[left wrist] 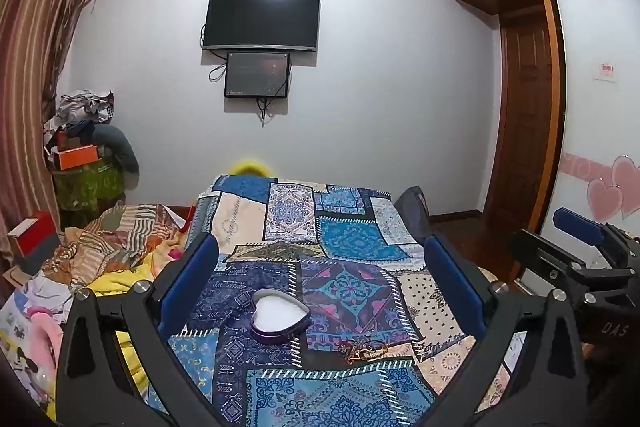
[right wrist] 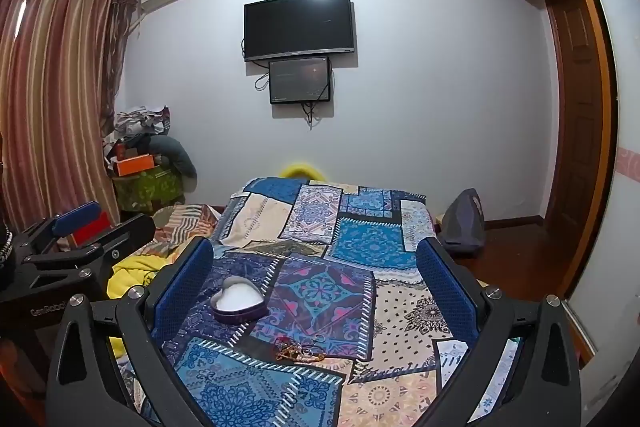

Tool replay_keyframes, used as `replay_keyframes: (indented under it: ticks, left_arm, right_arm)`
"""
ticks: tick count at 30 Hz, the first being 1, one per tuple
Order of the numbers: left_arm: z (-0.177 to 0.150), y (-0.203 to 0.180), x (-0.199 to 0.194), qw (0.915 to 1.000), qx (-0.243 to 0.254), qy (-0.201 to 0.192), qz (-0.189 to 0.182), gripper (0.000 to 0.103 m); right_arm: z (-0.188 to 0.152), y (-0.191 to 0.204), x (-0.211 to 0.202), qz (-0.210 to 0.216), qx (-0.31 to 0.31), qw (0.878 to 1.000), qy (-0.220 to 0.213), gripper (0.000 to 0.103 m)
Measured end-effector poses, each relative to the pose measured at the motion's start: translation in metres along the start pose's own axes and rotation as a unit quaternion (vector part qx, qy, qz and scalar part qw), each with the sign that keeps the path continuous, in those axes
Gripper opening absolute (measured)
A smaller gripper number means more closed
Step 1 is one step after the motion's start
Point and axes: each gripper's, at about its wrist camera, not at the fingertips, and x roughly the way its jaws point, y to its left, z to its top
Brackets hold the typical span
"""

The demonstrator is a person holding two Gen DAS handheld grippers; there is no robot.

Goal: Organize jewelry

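Note:
A purple heart-shaped tin [left wrist: 280, 317] with a white inside lies open on the patchwork cloth [left wrist: 352, 239]; it also shows in the right wrist view [right wrist: 239, 301]. A small tangle of gold and red jewelry [left wrist: 362, 349] lies on the cloth just in front and right of the tin, also in the right wrist view [right wrist: 298, 349]. My left gripper [left wrist: 320, 283] is open and empty above the cloth, its blue pads wide on either side of the tin. My right gripper [right wrist: 316, 287] is open and empty, likewise held above tin and jewelry.
The cloth covers a narrow raised surface [right wrist: 360, 207]. A bed with crumpled blankets [left wrist: 112, 247] lies to the left. A pile of boxes and clothes [left wrist: 88, 155] stands in the far left corner. A wardrobe [left wrist: 528, 87] and floor lie to the right.

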Motion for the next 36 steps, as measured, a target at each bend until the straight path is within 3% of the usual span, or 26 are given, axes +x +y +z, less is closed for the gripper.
replay_keyframes:
  ticks: [36]
  left_arm:
    - [0.0018, 0.0053, -0.0016, 0.9999, -0.01, 0.002, 0.007, 0.103]
  right_arm:
    - [-0.0009, 0.0027, -0.0034, 0.008, 0.006, 1.0, -0.005, 0.101]
